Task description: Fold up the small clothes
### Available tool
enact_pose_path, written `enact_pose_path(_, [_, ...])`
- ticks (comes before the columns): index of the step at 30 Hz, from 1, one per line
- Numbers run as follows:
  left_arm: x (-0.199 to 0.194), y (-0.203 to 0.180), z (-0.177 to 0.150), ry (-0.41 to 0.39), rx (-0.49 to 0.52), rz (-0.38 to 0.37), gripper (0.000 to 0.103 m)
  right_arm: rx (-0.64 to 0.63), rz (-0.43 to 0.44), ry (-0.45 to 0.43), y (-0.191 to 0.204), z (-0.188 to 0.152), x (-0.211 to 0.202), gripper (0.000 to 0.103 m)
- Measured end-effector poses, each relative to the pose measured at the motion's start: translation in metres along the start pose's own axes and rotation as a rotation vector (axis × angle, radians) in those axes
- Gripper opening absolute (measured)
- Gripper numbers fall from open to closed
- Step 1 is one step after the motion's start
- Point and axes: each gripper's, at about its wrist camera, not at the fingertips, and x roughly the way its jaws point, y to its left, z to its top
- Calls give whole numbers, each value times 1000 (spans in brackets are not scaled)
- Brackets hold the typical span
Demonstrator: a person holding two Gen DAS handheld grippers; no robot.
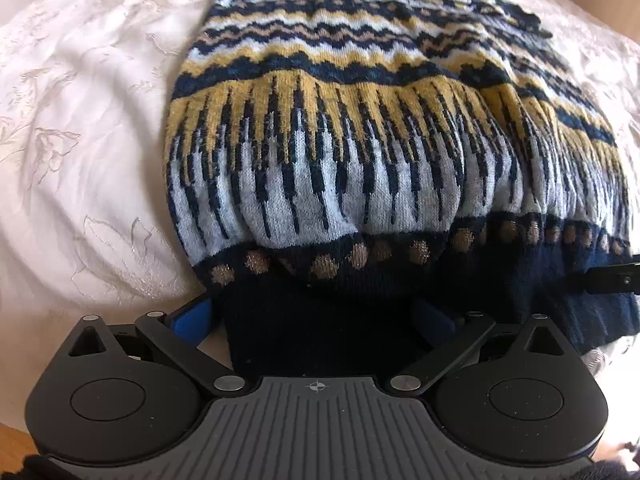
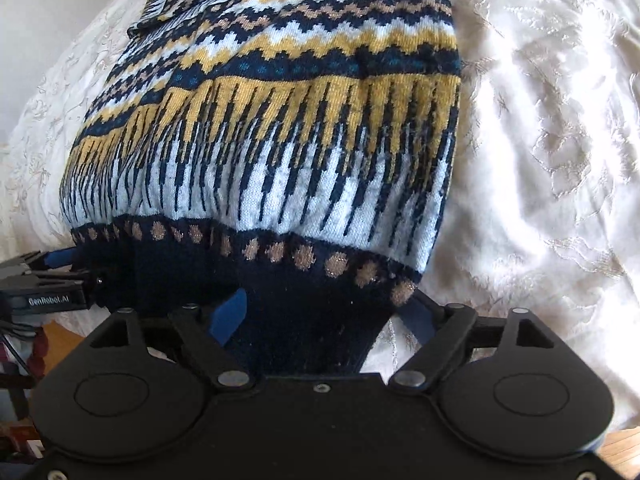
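A knitted sweater with navy, yellow, pale blue and white patterns lies on a white bedspread; it also shows in the right wrist view. Its dark navy hem fills the space between my left gripper's blue-padded fingers, which are shut on it near the hem's left corner. My right gripper is shut on the hem near its right corner. Each gripper shows at the edge of the other's view, the left one in the right wrist view. The fingertips are hidden by fabric.
The embroidered white bedspread spreads to both sides of the sweater. A wooden floor shows at the lower corners. Some dark furniture stands at the left of the right wrist view.
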Motion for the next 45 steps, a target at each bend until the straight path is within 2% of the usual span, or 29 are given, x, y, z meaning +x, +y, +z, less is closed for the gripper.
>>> enact_pose_path(3, [-1,-3,-4,-25,-4,7,103,-1,15,2,-1,0,-1,90])
enact_pose_path(8, [-4,-1,-8,-20,-10,11,103,-42,23,30,5,2,4,102])
enact_pose_path(16, [-1,-4,-1,-2,-1,14,102,-72,-2,47,10,2,8,103])
enact_pose_path(19, [-5,-4,-1,-8,-7,11,91,-78,-4,37,15,3,11,102])
enact_pose_path(21, [-11,-4,-4,-23,-3,4,76,-61,-16,23,14,1,8,96])
enact_pose_path(22, [-13,-5,-6,-30,-1,1,72,-48,-26,15,13,0,7,91])
enact_pose_path(24, [-18,-4,-9,-41,-1,-10,56,-15,-26,1,9,-2,1,80])
enact_pose_path(25, [-20,-4,-10,-44,-4,-20,51,4,-21,-3,7,-2,-1,72])
enact_pose_path(27, [-24,-1,-11,-49,-11,-40,30,40,2,-12,1,-4,-7,58])
enact_pose_path(29, [-27,1,-10,-45,-22,-67,17,81,43,-8,-4,-5,-12,25])
enact_pose_path(31, [-33,6,-8,-52,-49,-92,11,120,80,-20,-7,-6,-19,14])
enact_pose_path(35, [-57,18,-3,-106,-113,-140,9,132,143,-95,-5,-6,-50,13])
enact_pose_path(39, [-85,23,12,-170,-128,-145,9,138,197,-187,-3,8,-83,13])
enact_pose_path(45, [-111,31,66,-291,-181,-157,9,176,257,-318,-4,60,-111,13])
